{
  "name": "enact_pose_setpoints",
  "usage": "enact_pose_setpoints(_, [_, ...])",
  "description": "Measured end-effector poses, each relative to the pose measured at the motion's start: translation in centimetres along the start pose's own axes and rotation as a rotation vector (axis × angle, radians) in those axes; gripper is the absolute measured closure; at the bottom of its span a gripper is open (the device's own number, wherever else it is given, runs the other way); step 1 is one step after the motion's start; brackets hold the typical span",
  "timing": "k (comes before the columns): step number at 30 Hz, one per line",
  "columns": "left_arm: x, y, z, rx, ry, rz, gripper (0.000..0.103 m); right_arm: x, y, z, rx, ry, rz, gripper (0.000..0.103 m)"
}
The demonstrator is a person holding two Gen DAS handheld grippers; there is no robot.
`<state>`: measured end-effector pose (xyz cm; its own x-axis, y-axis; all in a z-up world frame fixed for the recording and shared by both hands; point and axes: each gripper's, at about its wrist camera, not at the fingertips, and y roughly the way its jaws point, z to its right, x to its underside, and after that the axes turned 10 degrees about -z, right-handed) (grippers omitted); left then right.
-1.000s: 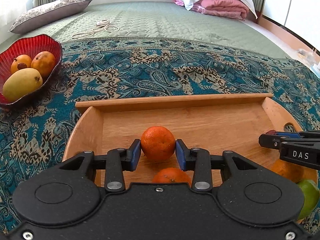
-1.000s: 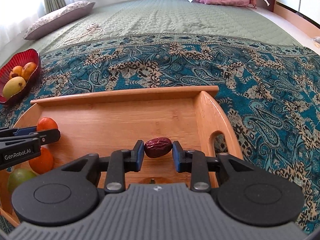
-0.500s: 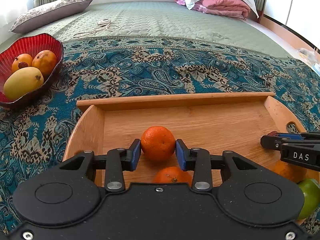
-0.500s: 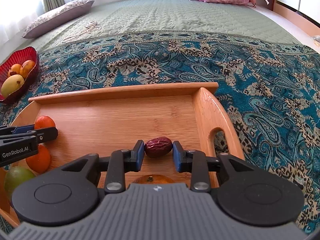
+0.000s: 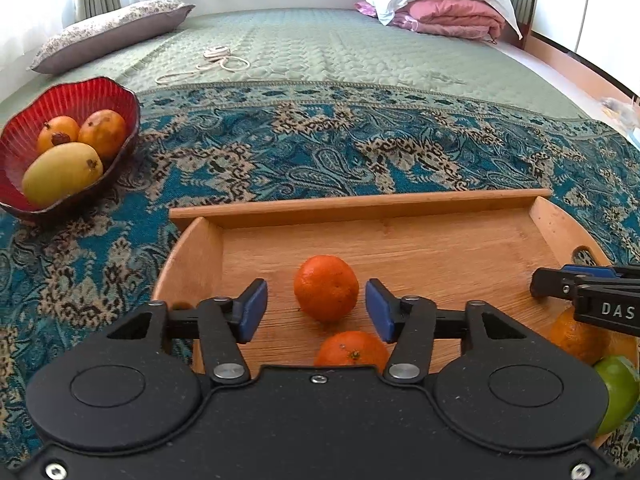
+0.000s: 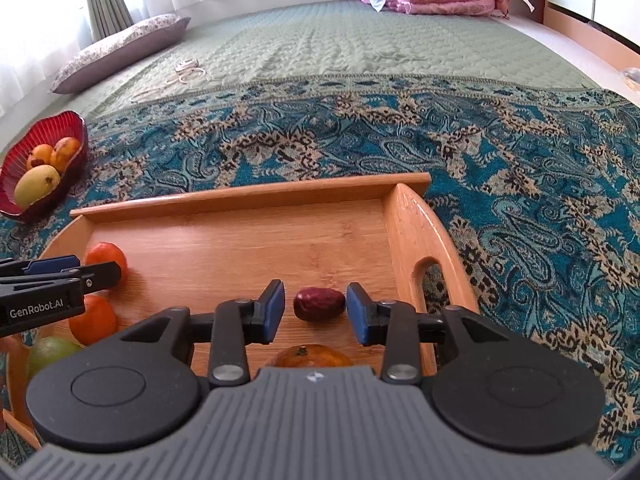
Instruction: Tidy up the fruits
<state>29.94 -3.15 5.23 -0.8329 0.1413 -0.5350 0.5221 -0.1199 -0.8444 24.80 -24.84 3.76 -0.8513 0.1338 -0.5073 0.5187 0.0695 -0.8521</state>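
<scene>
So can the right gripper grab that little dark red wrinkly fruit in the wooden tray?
Probably yes: the right gripper is open with the dark red wrinkly fruit sitting between its blue pads, gaps on both sides, nothing blocking.

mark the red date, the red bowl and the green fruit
red date (image 6: 319,304), right wrist view, middle of its wrinkled skin
red bowl (image 5: 86,92), left wrist view, inner back wall
green fruit (image 5: 618,392), left wrist view, visible side

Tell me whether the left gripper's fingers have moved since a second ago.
Yes. The left gripper has opened: its blue pads were pressed against the mandarin, and now stand apart from it, which rests on the wooden tray.
</scene>
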Motion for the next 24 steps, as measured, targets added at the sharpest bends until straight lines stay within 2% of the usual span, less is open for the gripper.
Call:
enact_pose_setpoints(8, [1.0,-3.6,0.2,0.000,0.013,0.080,0.027,1.1,-3.1,-0.3,-0.022,-0.021,0.085,0.035])
enact_pose_setpoints(16, [3.4,-7.4,0.4,0.020,0.013,0.151,0.020,3.2,-6.8,-0.9,-0.031,-0.055,0.213,0.020])
enact_pose_setpoints(24, [6.6,-10.5,0.3,0.044,0.001,0.211,0.015,5.5,-9.9,-1.5,-0.029,-0.092,0.322,0.015])
